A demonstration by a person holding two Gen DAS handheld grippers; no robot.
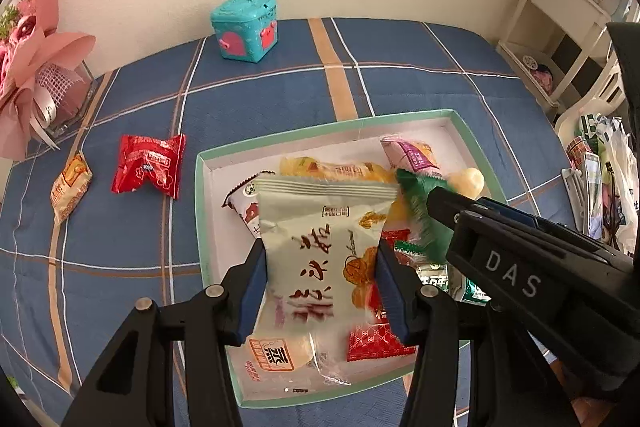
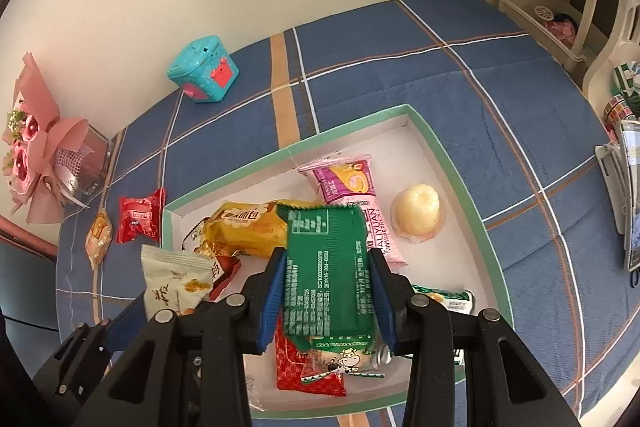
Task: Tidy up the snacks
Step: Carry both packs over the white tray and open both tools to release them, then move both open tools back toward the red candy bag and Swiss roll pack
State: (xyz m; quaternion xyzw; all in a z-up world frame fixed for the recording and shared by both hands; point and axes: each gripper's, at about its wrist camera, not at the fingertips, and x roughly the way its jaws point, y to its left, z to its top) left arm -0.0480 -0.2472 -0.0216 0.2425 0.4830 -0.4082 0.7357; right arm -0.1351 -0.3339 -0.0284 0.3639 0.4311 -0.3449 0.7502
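I've got my left gripper (image 1: 320, 283) pinching a cream snack packet (image 1: 320, 247) by its sides, held above the near part of the green-rimmed tray (image 1: 199, 227). My right gripper (image 2: 328, 295) is clamped on a green packet (image 2: 326, 267), also over the tray, just right of the left one. Down in the tray lie a yellow bread pack (image 2: 248, 227), a pink roll cake pack (image 2: 352, 195), a pale jelly cup (image 2: 418, 213) on the right, and a red wrapper (image 2: 296, 367) at the near edge. Out on the blue plaid cloth (image 1: 400, 87), left of the tray, a red candy pack (image 1: 148, 167) and a small orange packet (image 1: 70, 191) sit side by side. A teal toy box (image 1: 244, 27) stands far by the wall.
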